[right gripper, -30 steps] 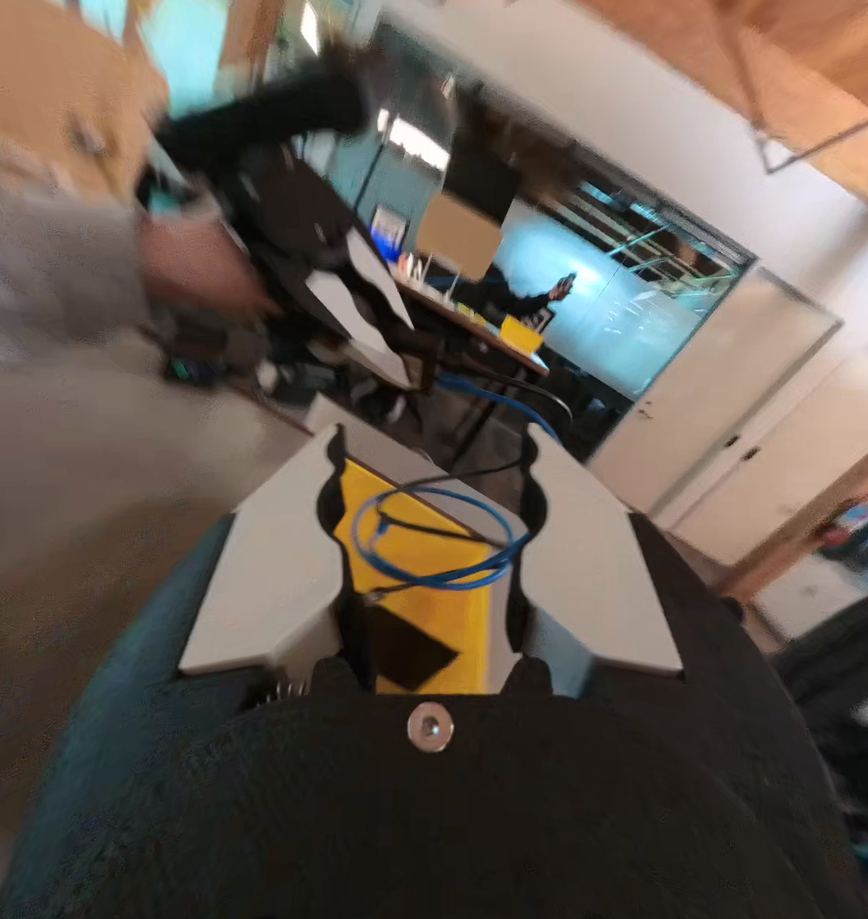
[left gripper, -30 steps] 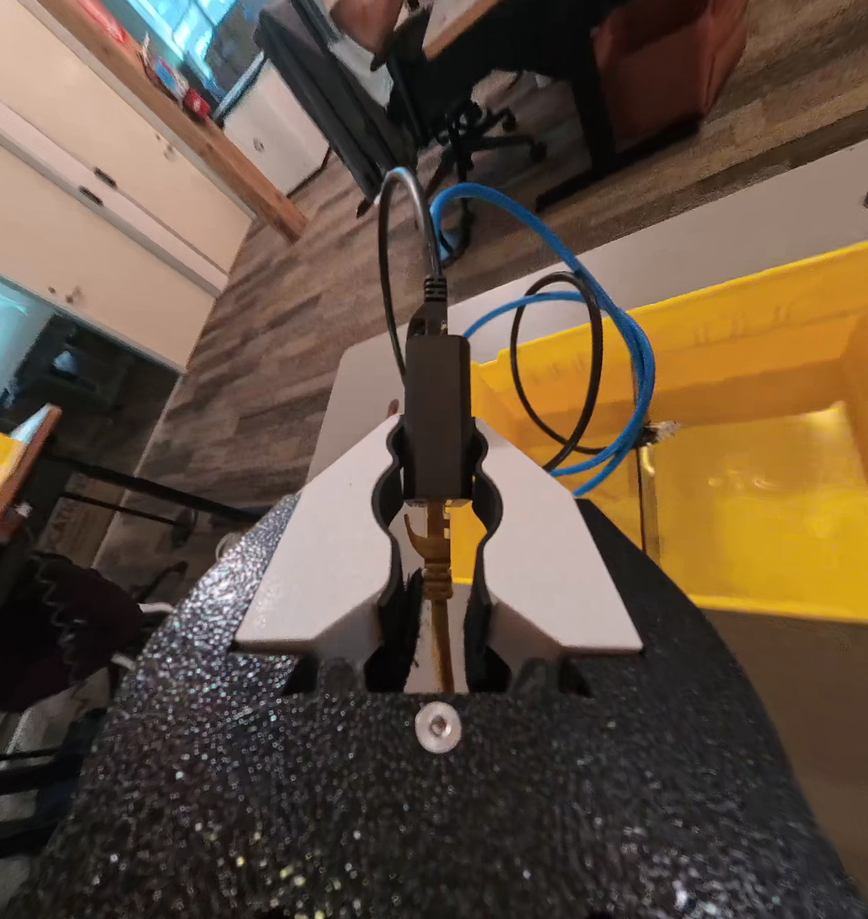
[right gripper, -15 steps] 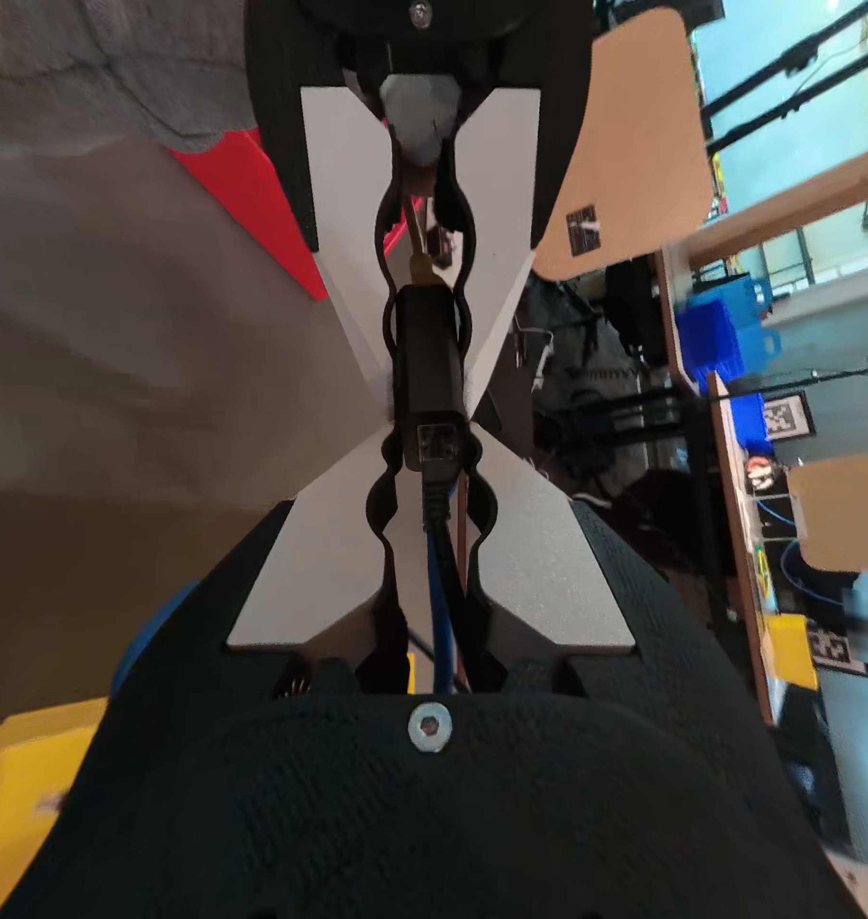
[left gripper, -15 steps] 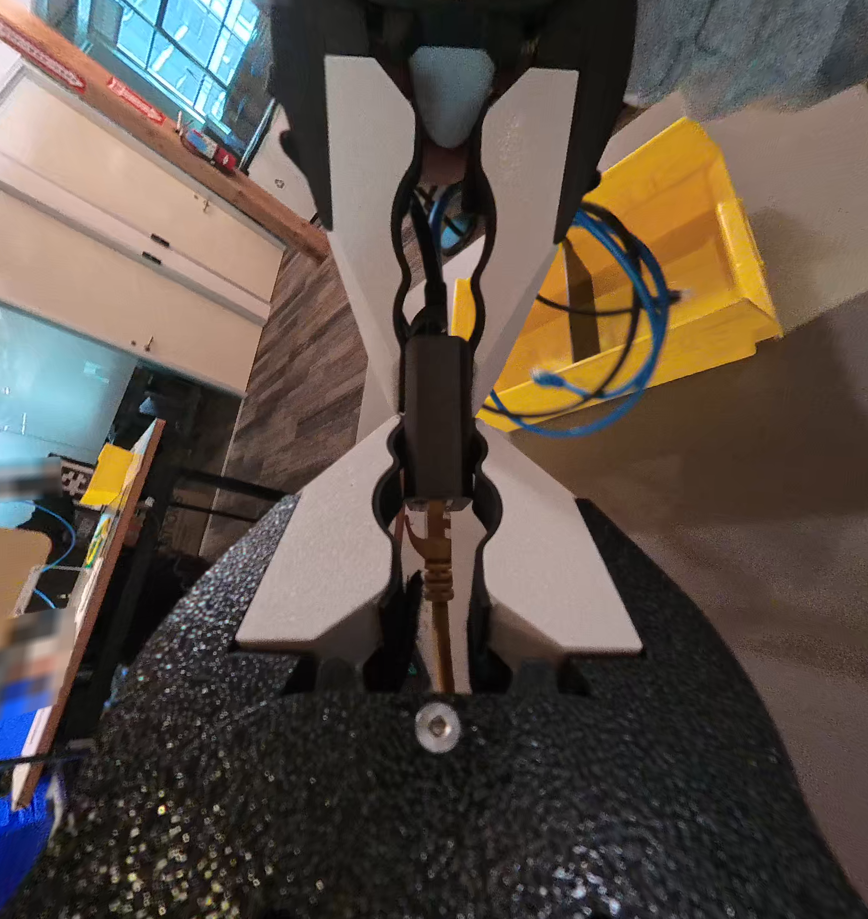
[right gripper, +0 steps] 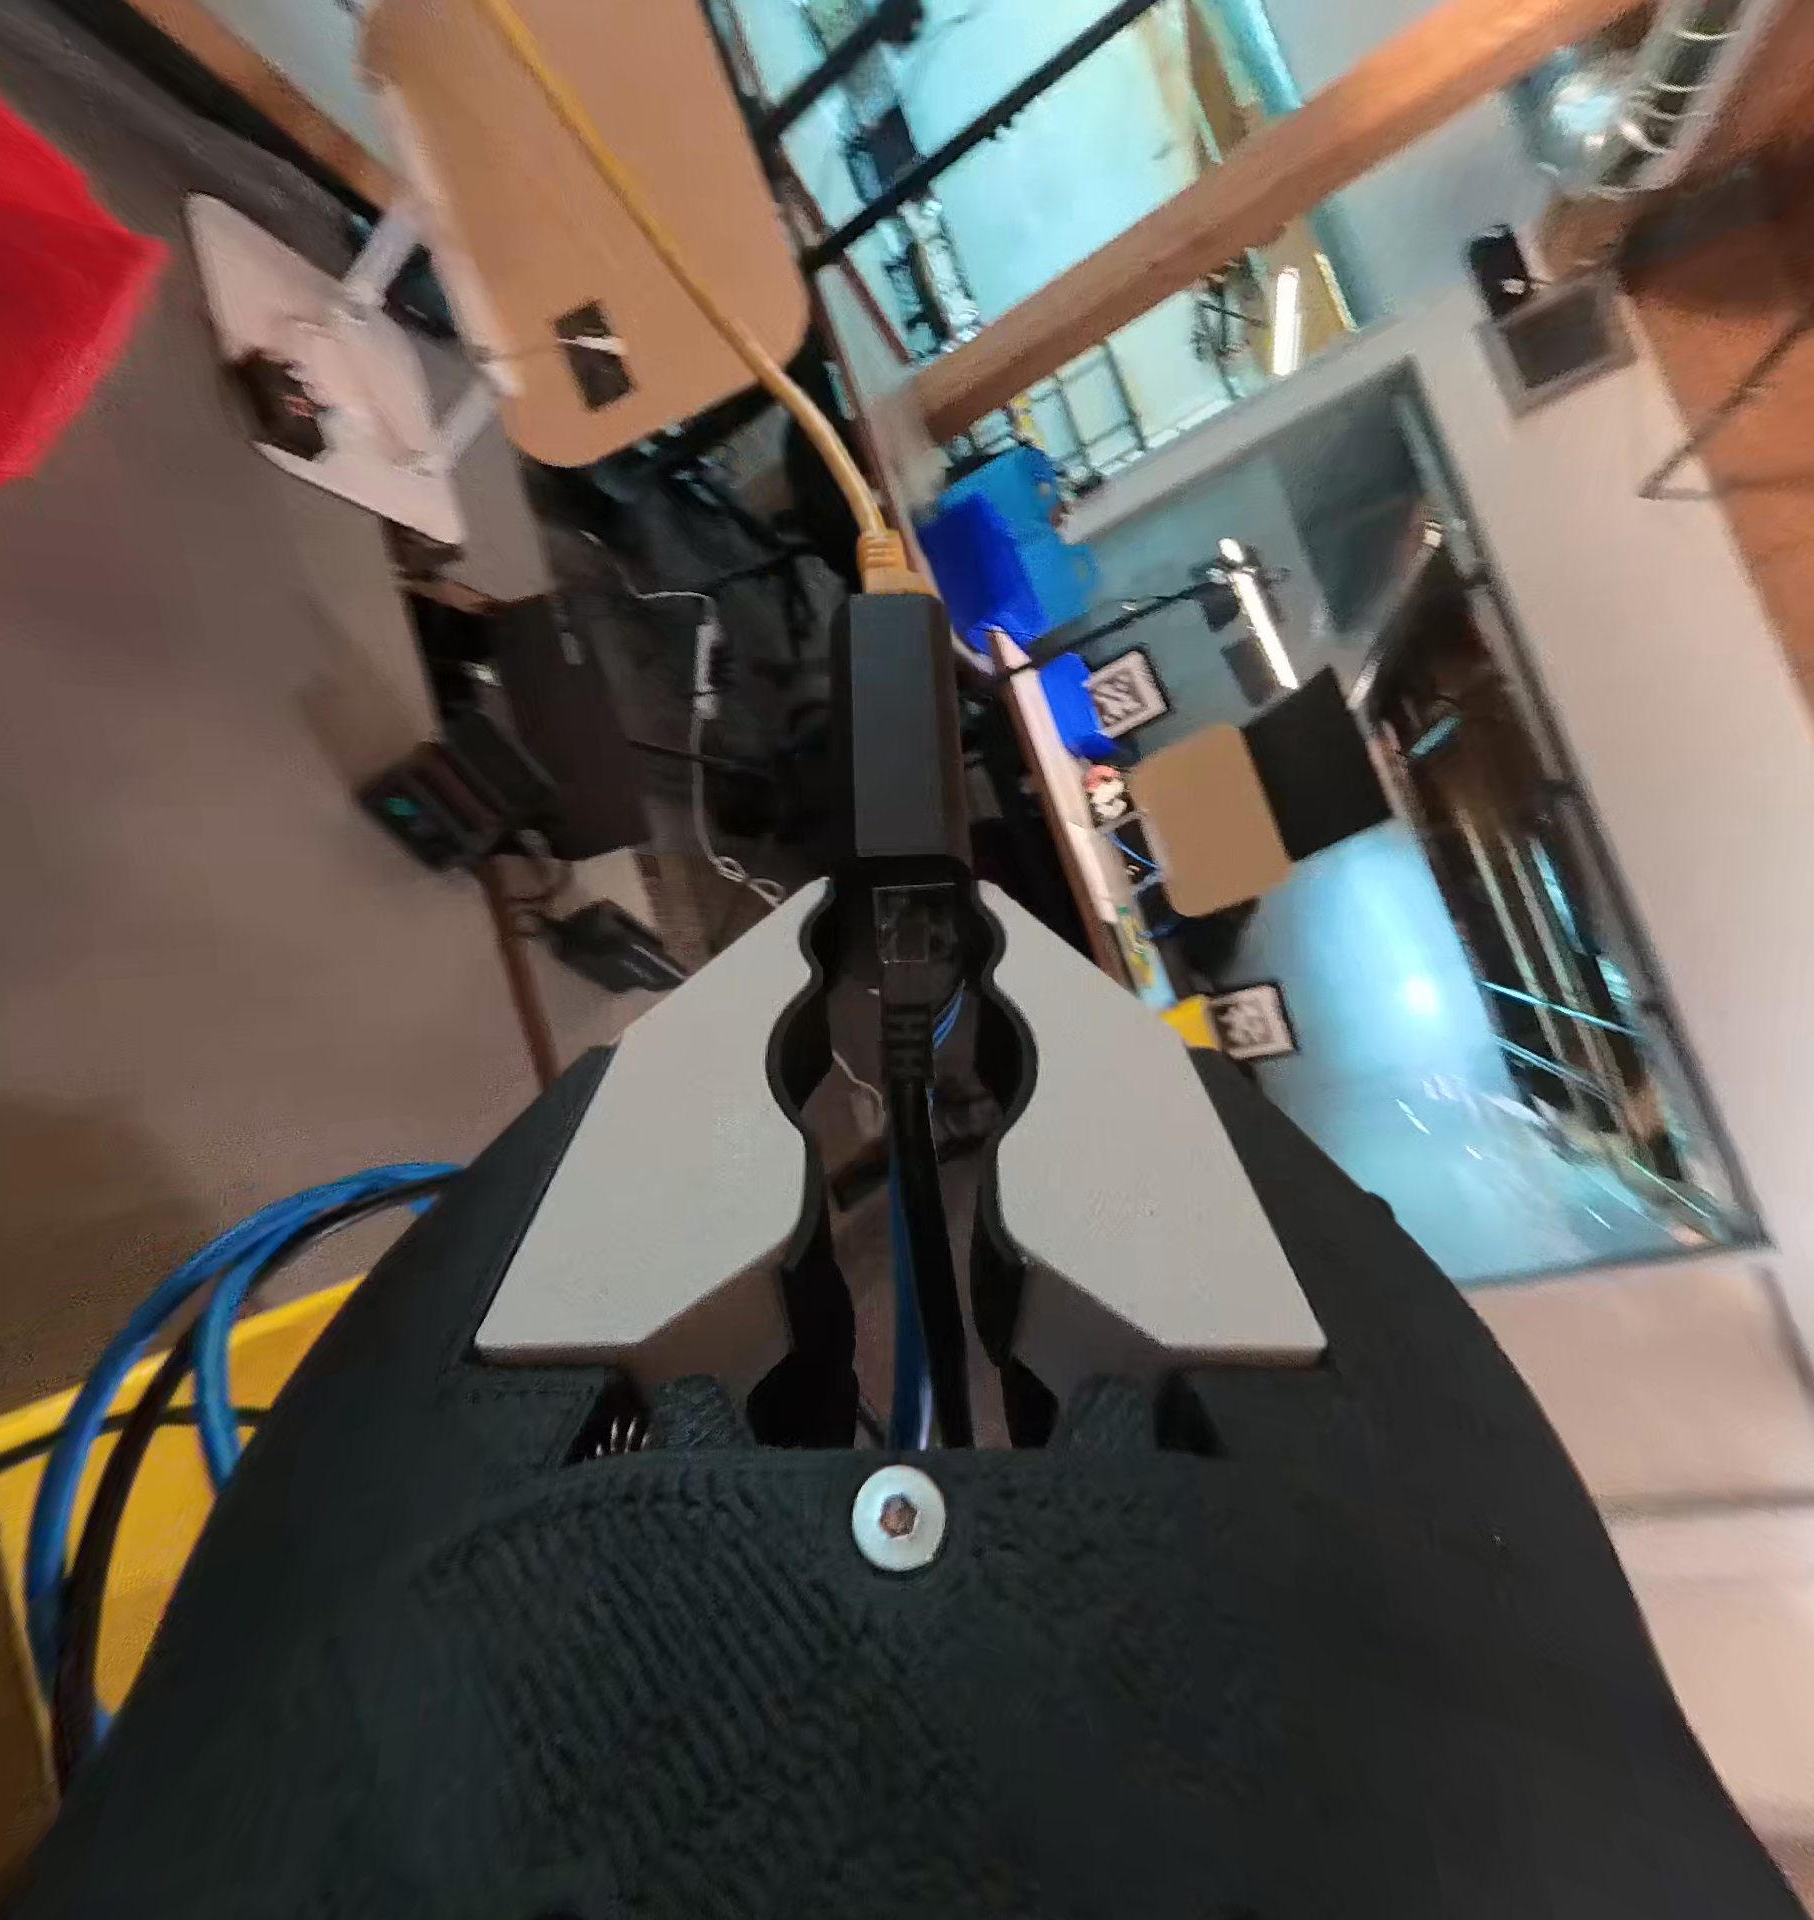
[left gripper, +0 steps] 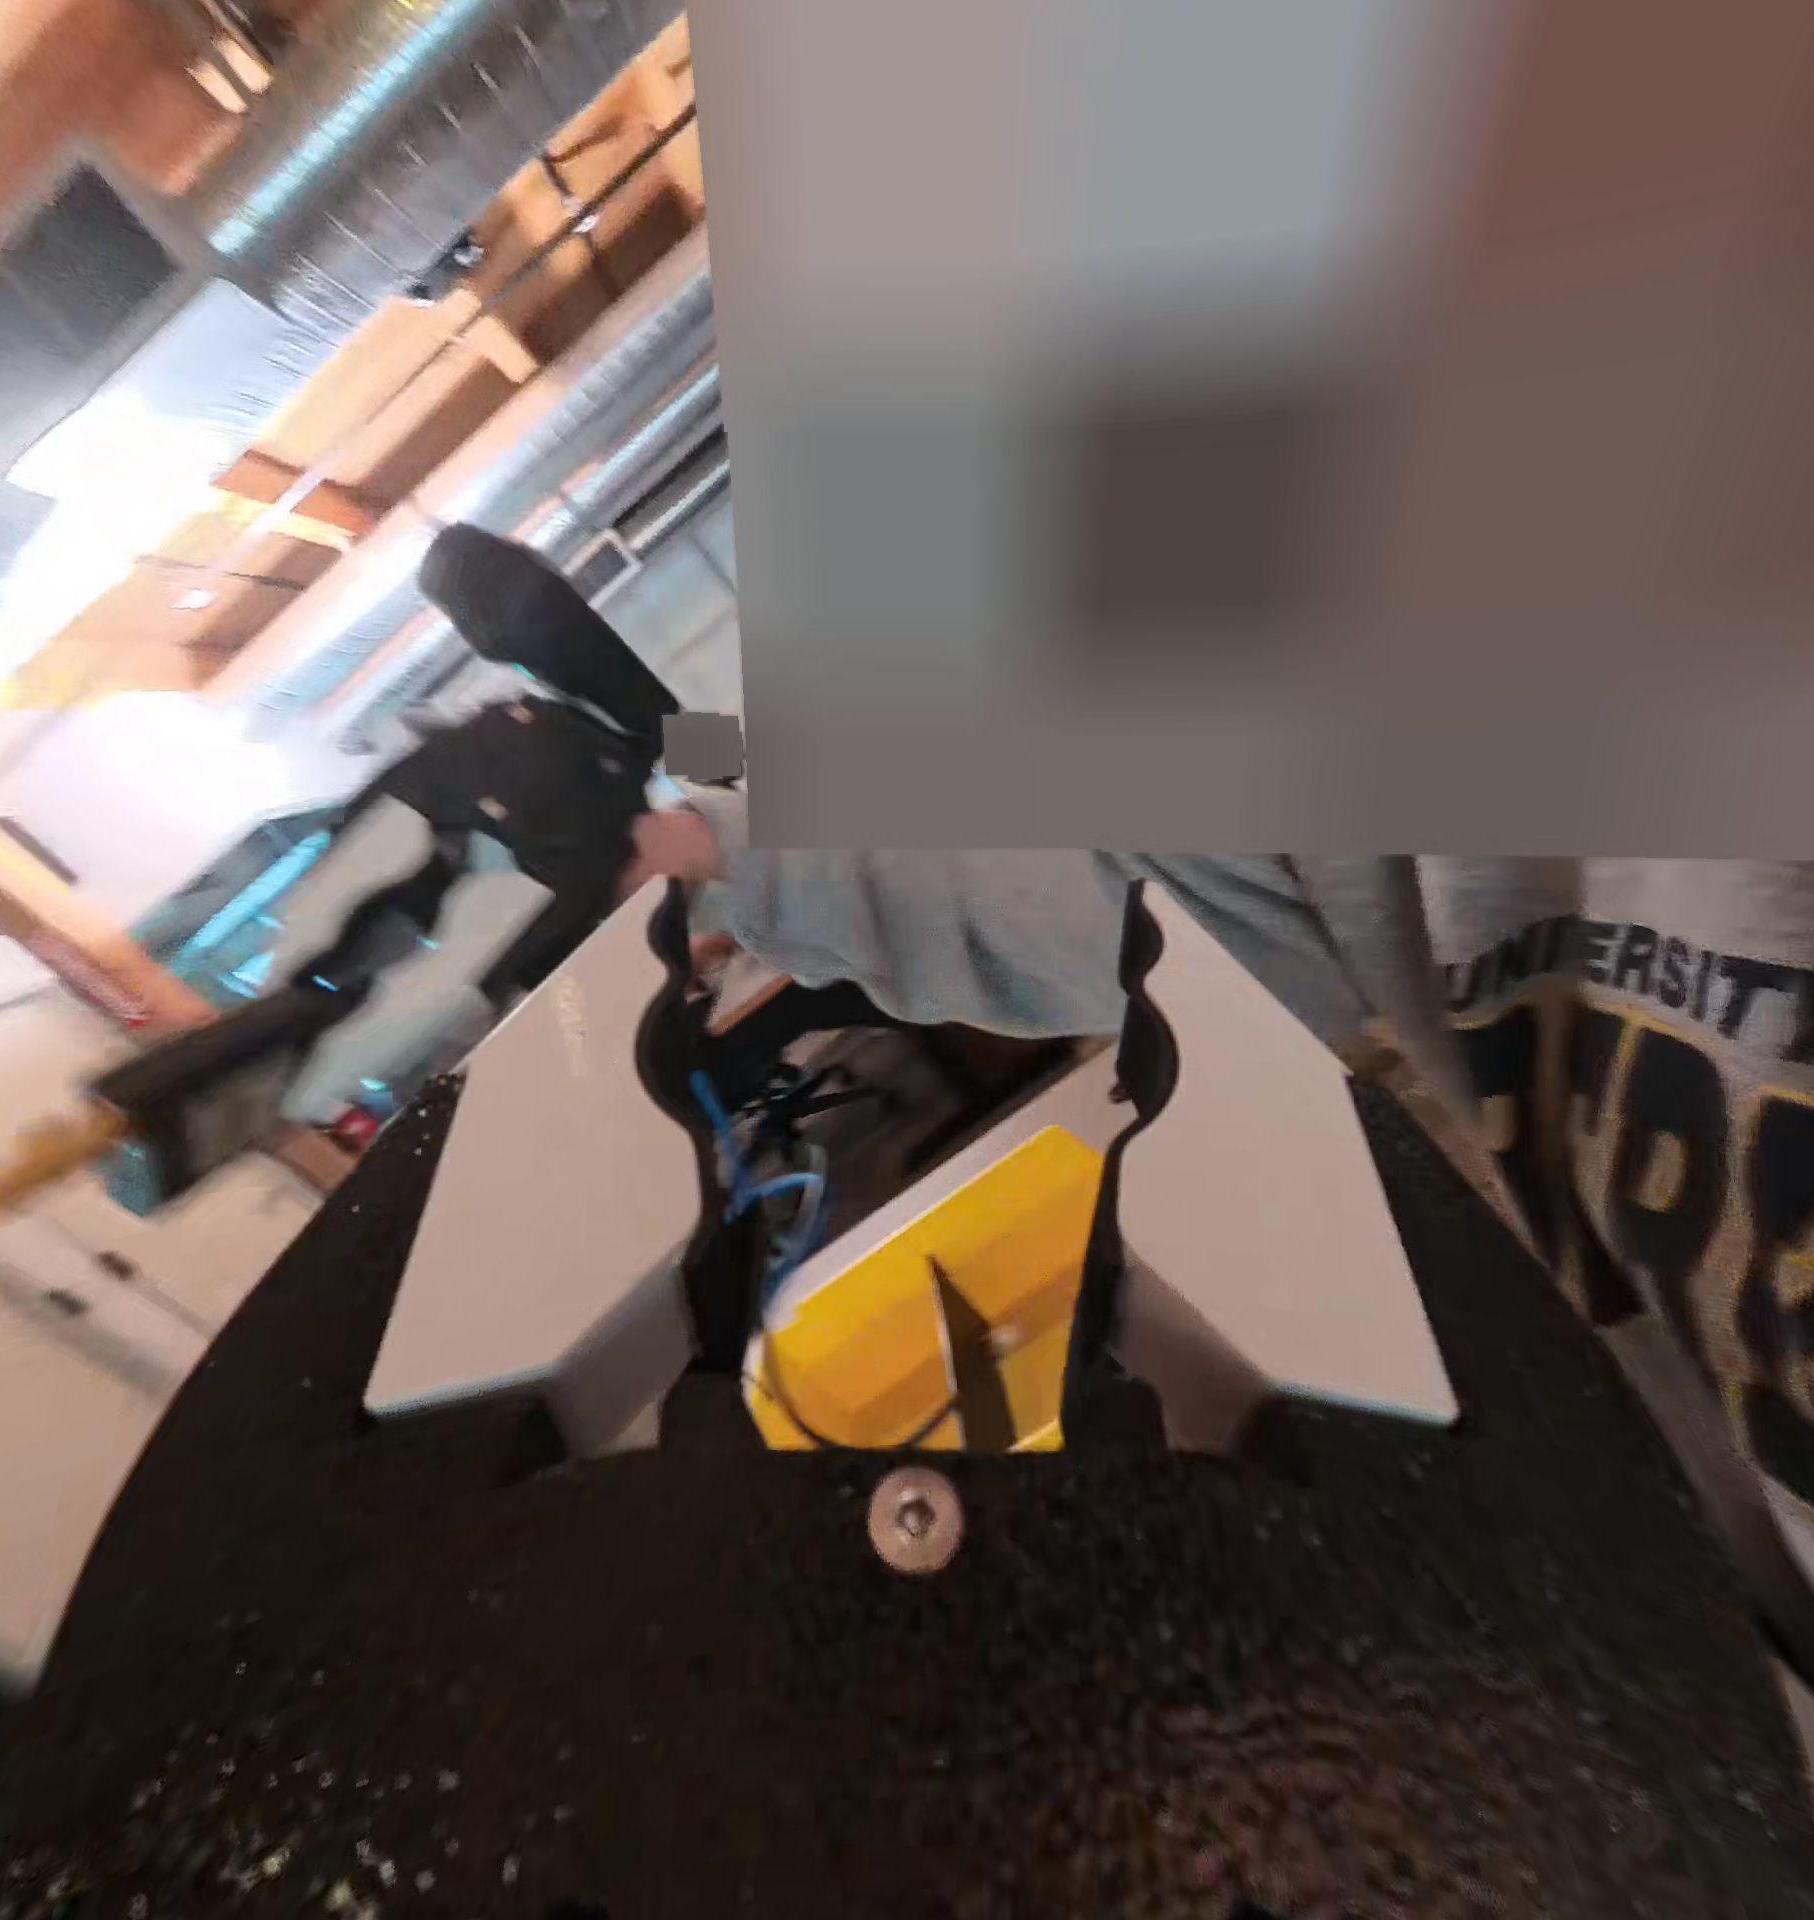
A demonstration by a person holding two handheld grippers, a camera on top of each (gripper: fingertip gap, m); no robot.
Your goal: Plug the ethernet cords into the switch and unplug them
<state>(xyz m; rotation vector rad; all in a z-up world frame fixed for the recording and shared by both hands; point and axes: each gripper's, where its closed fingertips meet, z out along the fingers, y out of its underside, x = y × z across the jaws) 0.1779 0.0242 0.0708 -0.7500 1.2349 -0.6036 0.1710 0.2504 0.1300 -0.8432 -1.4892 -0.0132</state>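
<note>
My right gripper (right gripper: 903, 894) is shut on the near end of the small black switch (right gripper: 903, 727), which is held up in the air and points away from me. A yellow ethernet cord (right gripper: 778, 364) is plugged into its far end and runs up and left. A black cord (right gripper: 929, 1195) is plugged into its near end and runs back between my fingers. A blue cord (right gripper: 217, 1299) loops at the lower left. My left gripper (left gripper: 903, 904) is open and empty. Between its fingers I see the yellow bin (left gripper: 913, 1340) and a bit of blue cord (left gripper: 768, 1195).
The yellow bin (right gripper: 155, 1455) lies under the cord loops at the right wrist view's lower left. A red bin (right gripper: 20, 312) is at the upper left. A person's grey sweatshirt (left gripper: 1609, 1143) is close on the right of the left gripper. Desks and chairs stand beyond.
The left gripper has let go of the switch, opened and swung away toward the person. The right gripper closed on the switch's other end and now holds it alone.
</note>
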